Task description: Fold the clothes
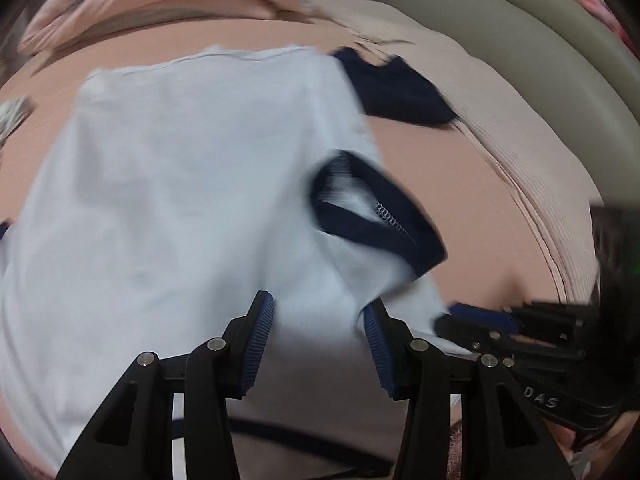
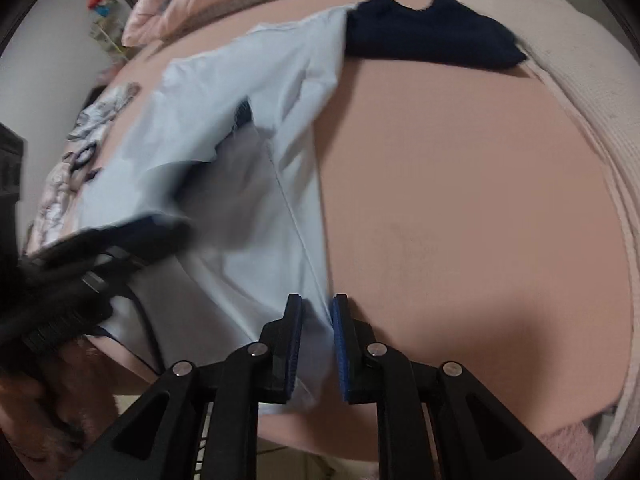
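A pale blue T-shirt (image 1: 180,184) with a navy collar (image 1: 380,216) lies spread on a pink bed sheet (image 1: 460,184). My left gripper (image 1: 320,320) hovers over its near part with jaws wide apart and nothing between them. My right gripper (image 2: 316,320) has its jaws nearly closed on the shirt's right edge (image 2: 316,288); the cloth runs between the pads. The shirt also shows in the right wrist view (image 2: 240,128). The right gripper shows blurred at the right edge of the left wrist view (image 1: 500,328). The left gripper shows blurred in the right wrist view (image 2: 120,240).
A folded navy garment (image 2: 432,36) lies at the far side of the bed next to the shirt. A pink quilt (image 1: 168,0) is bunched at the back. A ribbed beige blanket (image 2: 592,92) runs along the right. Patterned cloth (image 2: 80,136) lies at the left.
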